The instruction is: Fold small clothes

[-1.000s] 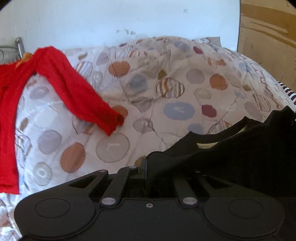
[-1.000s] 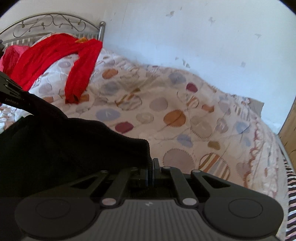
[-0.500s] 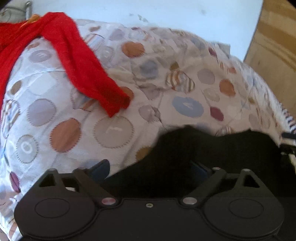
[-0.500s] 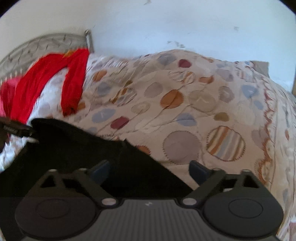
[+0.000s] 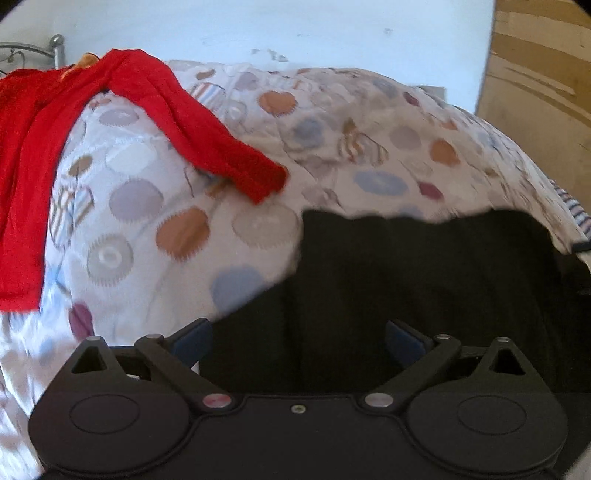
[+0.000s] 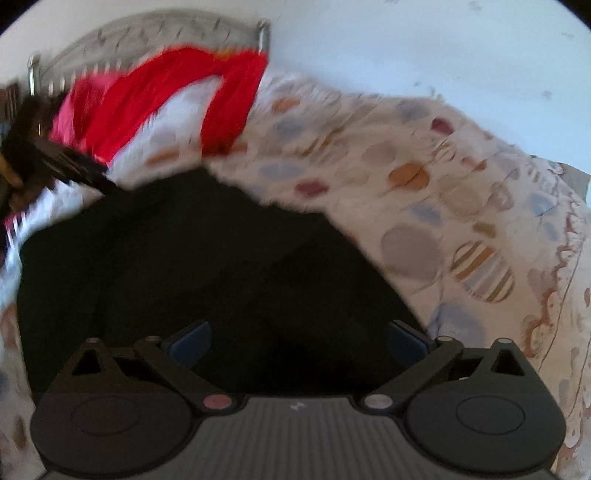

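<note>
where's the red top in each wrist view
Left wrist: the red top hangs over the quilt's upper left, one sleeve reaching toward the middle.
Right wrist: the red top sits upper left, blurred, just below the metal headboard.
Shared landmark: the black garment low in the middle, just ahead of each claw.

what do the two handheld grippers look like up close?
Both match: the left gripper and the right gripper have matte black bodies with two round discs, black linkage bars on silver pivot pins, and blue-padded jaws. The right body's middle is ribbed with a small white mark; the left's is smooth with one screw.
</note>
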A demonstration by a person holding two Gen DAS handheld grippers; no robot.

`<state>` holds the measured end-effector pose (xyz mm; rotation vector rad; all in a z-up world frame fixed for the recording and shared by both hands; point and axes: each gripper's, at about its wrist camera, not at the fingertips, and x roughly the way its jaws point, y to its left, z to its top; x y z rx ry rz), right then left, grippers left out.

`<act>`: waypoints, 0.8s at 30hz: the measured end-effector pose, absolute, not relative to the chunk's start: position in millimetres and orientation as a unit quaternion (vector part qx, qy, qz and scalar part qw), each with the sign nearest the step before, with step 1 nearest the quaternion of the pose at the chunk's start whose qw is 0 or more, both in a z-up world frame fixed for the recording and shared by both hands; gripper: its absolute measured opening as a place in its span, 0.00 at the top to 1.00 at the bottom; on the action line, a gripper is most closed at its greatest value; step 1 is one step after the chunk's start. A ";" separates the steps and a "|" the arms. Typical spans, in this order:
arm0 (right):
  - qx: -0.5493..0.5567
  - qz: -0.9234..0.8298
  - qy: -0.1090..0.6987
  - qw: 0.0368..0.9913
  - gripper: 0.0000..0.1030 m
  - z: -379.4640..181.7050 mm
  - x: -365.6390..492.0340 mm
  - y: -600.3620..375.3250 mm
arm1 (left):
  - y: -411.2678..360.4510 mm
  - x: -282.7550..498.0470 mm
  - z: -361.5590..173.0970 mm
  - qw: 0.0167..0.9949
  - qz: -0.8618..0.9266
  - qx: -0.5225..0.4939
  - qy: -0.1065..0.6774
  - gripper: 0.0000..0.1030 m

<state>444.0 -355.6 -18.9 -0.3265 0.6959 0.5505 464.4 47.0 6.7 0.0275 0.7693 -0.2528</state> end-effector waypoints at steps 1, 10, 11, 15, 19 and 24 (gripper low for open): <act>-0.164 0.251 0.335 0.893 0.00 -23.5 446.0 -354.6 | 47.3 455.6 3.6 0.918 -0.128 0.012 0.375 0.03; 0.022 0.017 0.256 0.966 0.00 -11.8 468.7 -439.9 | 51.9 386.9 -7.3 0.921 -0.127 0.005 0.367 0.02; 0.058 0.016 0.260 0.964 0.00 -10.4 465.8 -454.3 | 52.8 381.7 -7.5 0.921 -0.126 0.005 0.370 0.02; 0.090 0.050 0.276 0.956 0.00 -4.5 426.0 -476.3 | 56.5 360.3 -3.9 0.925 -0.120 0.005 0.361 0.02; 0.141 0.121 0.271 0.944 0.00 -4.1 356.3 -482.7 | 64.7 342.7 -2.0 0.929 -0.122 -0.024 0.349 0.08; 0.123 0.160 0.241 0.949 0.07 -6.7 275.7 -463.5 | 69.9 331.4 -5.6 0.923 -0.136 -0.065 0.355 0.31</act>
